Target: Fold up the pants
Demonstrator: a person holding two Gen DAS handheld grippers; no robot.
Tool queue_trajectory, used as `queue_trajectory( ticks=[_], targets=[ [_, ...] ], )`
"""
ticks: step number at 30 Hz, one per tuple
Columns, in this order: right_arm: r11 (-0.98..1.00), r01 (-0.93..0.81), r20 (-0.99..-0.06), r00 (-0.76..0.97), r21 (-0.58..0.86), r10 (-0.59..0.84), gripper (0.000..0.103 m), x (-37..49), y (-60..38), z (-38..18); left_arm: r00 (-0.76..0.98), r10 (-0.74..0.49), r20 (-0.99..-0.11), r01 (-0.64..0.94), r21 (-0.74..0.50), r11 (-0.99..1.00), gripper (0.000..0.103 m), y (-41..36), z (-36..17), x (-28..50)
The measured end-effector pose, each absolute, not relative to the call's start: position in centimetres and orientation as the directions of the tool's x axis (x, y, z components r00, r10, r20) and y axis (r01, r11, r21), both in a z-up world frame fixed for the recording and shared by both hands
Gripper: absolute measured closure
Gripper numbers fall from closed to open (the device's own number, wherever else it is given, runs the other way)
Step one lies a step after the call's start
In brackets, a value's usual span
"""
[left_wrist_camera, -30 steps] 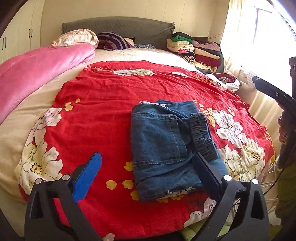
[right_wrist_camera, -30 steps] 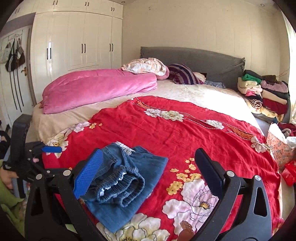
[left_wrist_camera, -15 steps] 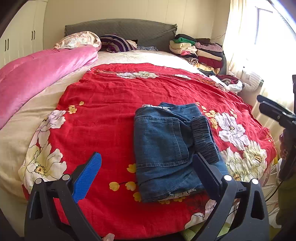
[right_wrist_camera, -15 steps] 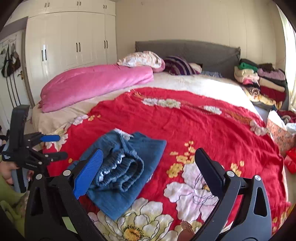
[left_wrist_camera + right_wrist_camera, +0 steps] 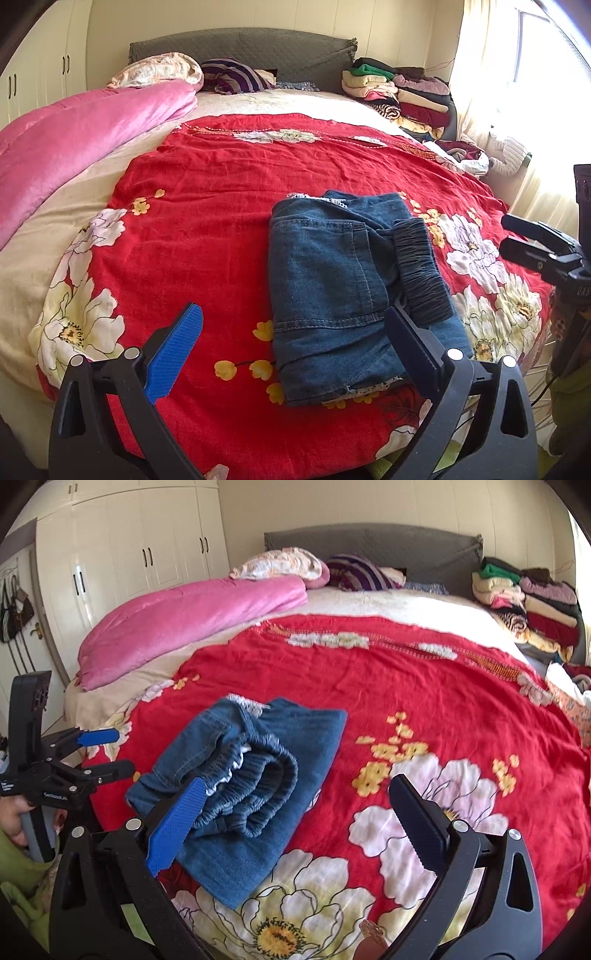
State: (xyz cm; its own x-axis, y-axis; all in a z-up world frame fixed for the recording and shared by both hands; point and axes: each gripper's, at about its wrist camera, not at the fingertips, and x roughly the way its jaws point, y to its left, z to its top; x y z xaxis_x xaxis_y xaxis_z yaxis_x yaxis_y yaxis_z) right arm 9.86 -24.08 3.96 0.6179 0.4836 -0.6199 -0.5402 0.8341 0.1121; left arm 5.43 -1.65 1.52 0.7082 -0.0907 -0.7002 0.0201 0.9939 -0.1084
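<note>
Pants (image 5: 343,288) folded on red blanket (image 5: 221,192); left claw (image 5: 291,347), right claw (image 5: 295,823) both apart, empty.

Both wrist cams near bed foot, facing headboard (image 5: 240,48); shared pants (image 5: 243,786).

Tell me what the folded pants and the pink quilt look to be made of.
Folded pants: blue denim, probably cotton, matte; visible stitched seams, a back pocket and a ruched elastic waistband.
Pink quilt: looks like a padded cover in satin or velvety synthetic cloth, judging by its soft sheen and puffy folds; the exact fibre cannot be told.
</note>
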Motion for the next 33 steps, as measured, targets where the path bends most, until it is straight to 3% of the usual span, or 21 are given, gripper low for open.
queue_trajectory(
  ticks=[12, 17, 24, 25, 26, 28, 30, 33],
  targets=[
    [0.850, -0.468, -0.701, 0.522, 0.241, 0.486, 0.010, 12.9, -23.8, 0.2, 0.668, -0.119, -0.735, -0.017, -0.176, 0.984, 0.005, -0.6, -0.4, 9.2],
    [0.834, -0.443, -0.728, 0.443, 0.330, 0.523, 0.028, 14.8, -23.2, -2.0, 0.632, -0.163, -0.758, -0.018, -0.225, 0.974, 0.005, -0.3, -1.9, 11.3],
    [0.804, -0.477, -0.730, 0.395, 0.356, 0.558, 0.034, 15.7, -21.7, -3.6, 0.612, -0.239, -0.754, 0.001, -0.301, 0.954, 0.006, -0.5, -3.6, 13.4],
    [0.798, -0.487, -0.728, 0.392, 0.355, 0.562, 0.034, 15.8, -21.5, -3.7, 0.612, -0.249, -0.751, 0.011, -0.307, 0.952, 0.010, -0.8, -3.6, 13.4],
    [0.794, -0.497, -0.726, 0.391, 0.351, 0.566, 0.035, 15.8, -21.2, -3.8, 0.610, -0.265, -0.747, 0.028, -0.314, 0.949, 0.026, -1.2, -3.6, 13.5],
    [0.779, -0.520, -0.719, 0.385, 0.350, 0.579, 0.042, 15.8, -20.7, -4.0, 0.604, -0.291, -0.742, 0.048, -0.330, 0.943, 0.041, -1.8, -3.7, 13.7],
    [0.760, -0.549, -0.714, 0.369, 0.349, 0.595, 0.060, 15.6, -20.0, -4.0, 0.605, -0.277, -0.746, 0.054, -0.309, 0.949, 0.048, -2.4, -3.6, 13.6],
    [0.742, -0.580, -0.700, 0.372, 0.338, 0.610, 0.072, 15.2, -19.6, -3.7, 0.613, -0.257, -0.747, 0.064, -0.278, 0.959, 0.059, -2.8, -3.1, 13.2]
  ],
)
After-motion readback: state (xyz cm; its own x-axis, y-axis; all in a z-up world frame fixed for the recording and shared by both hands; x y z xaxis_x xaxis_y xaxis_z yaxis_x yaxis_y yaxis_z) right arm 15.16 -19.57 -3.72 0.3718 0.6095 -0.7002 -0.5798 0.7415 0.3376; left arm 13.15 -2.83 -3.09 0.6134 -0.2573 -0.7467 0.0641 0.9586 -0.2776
